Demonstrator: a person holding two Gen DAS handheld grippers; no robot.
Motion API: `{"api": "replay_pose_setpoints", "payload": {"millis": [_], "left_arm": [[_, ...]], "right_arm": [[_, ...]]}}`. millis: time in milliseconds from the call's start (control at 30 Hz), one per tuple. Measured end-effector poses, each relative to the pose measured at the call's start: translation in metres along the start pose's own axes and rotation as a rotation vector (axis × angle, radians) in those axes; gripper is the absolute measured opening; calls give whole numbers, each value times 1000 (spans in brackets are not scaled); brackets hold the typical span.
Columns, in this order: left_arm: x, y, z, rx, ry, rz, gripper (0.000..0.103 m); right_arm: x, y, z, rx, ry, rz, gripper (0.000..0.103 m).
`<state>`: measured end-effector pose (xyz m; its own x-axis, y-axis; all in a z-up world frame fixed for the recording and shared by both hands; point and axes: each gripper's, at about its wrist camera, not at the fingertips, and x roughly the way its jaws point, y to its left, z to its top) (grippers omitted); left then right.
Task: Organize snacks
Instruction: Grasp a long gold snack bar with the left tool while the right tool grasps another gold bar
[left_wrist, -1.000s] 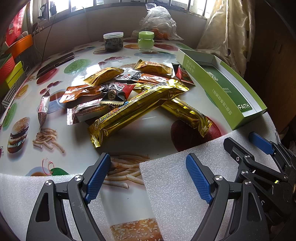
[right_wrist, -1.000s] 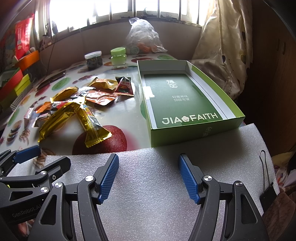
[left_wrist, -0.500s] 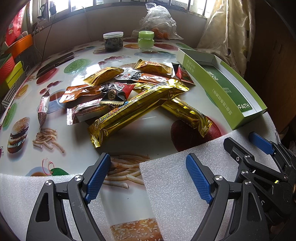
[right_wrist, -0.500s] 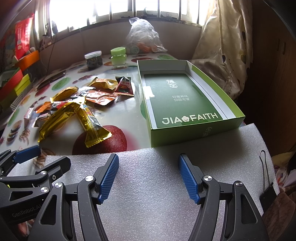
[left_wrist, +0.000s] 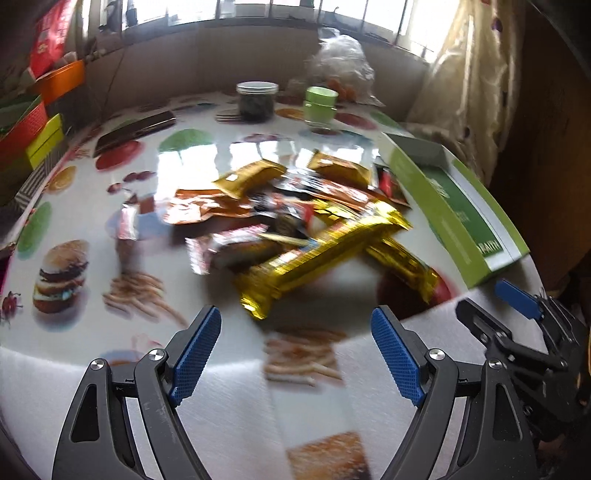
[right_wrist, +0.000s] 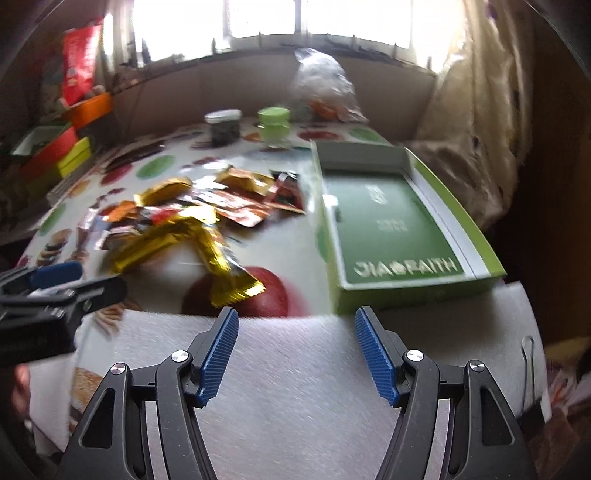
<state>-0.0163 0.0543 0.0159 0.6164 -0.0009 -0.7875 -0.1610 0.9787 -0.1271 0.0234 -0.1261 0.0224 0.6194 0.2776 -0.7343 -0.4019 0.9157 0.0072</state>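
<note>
A pile of snack packets lies mid-table. Two long gold bars (left_wrist: 317, 254) (right_wrist: 221, 258) cross at its front, with orange, red and gold packets (left_wrist: 255, 177) behind. An open green box (right_wrist: 395, 221) stands right of the pile, empty; it also shows in the left wrist view (left_wrist: 458, 214). My left gripper (left_wrist: 295, 339) is open and empty, just short of the near gold bar's end. My right gripper (right_wrist: 295, 339) is open and empty over white foam (right_wrist: 295, 369), in front of the box. Each gripper shows in the other's view (left_wrist: 517, 325) (right_wrist: 55, 295).
A dark jar (left_wrist: 256, 101), a green-lidded jar (left_wrist: 319, 105) and a plastic bag (left_wrist: 341, 66) stand at the table's back. A dark flat case (left_wrist: 136, 129) lies back left. Coloured boxes (left_wrist: 33, 136) sit at the far left. A binder clip (right_wrist: 532, 387) hangs at the right.
Both grippers have lifted off the foam and moved forward towards the table. The left one has come close to the gold bars. The views are now motion-blurred. Both stay open.
</note>
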Motion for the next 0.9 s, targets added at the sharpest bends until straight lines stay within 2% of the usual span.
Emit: {"api": "replay_pose_setpoints", "payload": {"millis": [133,233,367,467,633,900], "left_arm": [[1,9,13,10,-15,0,84],[8,8,25,56,5,-22,84],[14,2,32,127,23,-33,77],[21,-4,36,186,41,-57,72],[33,-9,43,259,71,-65,72],[43,-7,49,306,81,-68,71]], "right_arm": [[10,8,13,-41,32,31,66],[14,15,22,-70,33,55,66],[19,20,27,-74,49,90,66],[27,23,32,-87,60,96,64],[40,30,39,-130,91,97,62],[59,31,47,-134,133,135,49]]}}
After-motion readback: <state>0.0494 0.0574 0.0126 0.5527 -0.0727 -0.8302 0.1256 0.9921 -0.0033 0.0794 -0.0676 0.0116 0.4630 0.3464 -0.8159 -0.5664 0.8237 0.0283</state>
